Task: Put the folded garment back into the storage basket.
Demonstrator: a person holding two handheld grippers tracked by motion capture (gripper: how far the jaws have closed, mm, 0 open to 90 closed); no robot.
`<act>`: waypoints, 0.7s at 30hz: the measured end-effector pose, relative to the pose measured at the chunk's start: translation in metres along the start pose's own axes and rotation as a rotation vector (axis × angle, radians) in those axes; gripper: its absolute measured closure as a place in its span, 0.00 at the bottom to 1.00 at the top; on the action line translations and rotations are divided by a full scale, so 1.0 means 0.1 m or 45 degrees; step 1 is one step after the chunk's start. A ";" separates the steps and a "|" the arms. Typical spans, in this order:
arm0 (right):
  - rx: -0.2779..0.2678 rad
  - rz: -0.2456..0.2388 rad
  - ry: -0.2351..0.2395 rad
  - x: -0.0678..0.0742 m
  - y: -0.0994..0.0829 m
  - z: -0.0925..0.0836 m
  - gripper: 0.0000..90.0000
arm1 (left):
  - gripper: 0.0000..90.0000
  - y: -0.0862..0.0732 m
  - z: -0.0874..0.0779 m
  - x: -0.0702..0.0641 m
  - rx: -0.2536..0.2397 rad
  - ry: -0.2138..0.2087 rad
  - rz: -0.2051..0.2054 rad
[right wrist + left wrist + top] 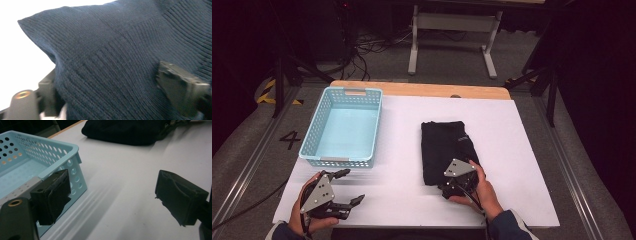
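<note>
Centre left of the high view: a light blue basket (343, 126) with perforated walls, standing on the white table (402, 145), long side running away from the camera. Nothing inside it; bare pale floor visible through to the far rim. Same basket (37, 157) at upper left in the left gripper view, near corner just beside the left jaw, inside likewise bare.

Right of centre in the high view: a dark folded knit garment (446, 150), lying flat on the table, well apart from the basket. Also seen as a dark heap (125, 131) along the top edge of the left gripper view.

Lower left of the high view: left gripper (347, 187) held in a hand (304, 215), just below the basket's near wall, jaws spread wide with nothing between them, only bare table.

Lower right of centre: right gripper (451, 184) in the other hand (484, 192), set at the garment's near edge. In the right gripper view, ribbed navy fabric (120, 62) bulging up between the two jaws, one jaw partly tucked under the cloth at lower left, the other against it at lower right. Jaws fairly wide; whether the pads press on the cloth, cannot tell.
</note>
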State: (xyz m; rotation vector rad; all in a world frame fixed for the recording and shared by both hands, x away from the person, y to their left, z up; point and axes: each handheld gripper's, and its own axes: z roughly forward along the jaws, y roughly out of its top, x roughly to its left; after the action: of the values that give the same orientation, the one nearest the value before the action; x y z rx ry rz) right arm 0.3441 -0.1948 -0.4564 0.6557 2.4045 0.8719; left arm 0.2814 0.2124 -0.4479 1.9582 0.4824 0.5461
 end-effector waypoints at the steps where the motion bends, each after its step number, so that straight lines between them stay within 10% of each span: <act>1: 0.002 -0.001 -0.005 -0.01 0.00 0.00 0.25 | 0.16 0.01 -0.01 0.00 -0.013 -0.018 -0.018; 8: 0.016 -0.069 -0.109 0.00 0.03 -0.01 0.55 | 0.17 0.03 -0.02 0.00 -0.026 -0.030 -0.032; 21: -0.072 -0.150 -0.214 0.02 0.06 -0.13 0.70 | 0.17 0.03 -0.03 0.01 -0.034 -0.018 -0.040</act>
State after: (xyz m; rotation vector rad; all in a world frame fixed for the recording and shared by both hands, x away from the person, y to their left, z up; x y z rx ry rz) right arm 0.3361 -0.1953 -0.4438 0.5371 2.2357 0.8003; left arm 0.2812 0.2138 -0.4440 1.9250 0.4936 0.5163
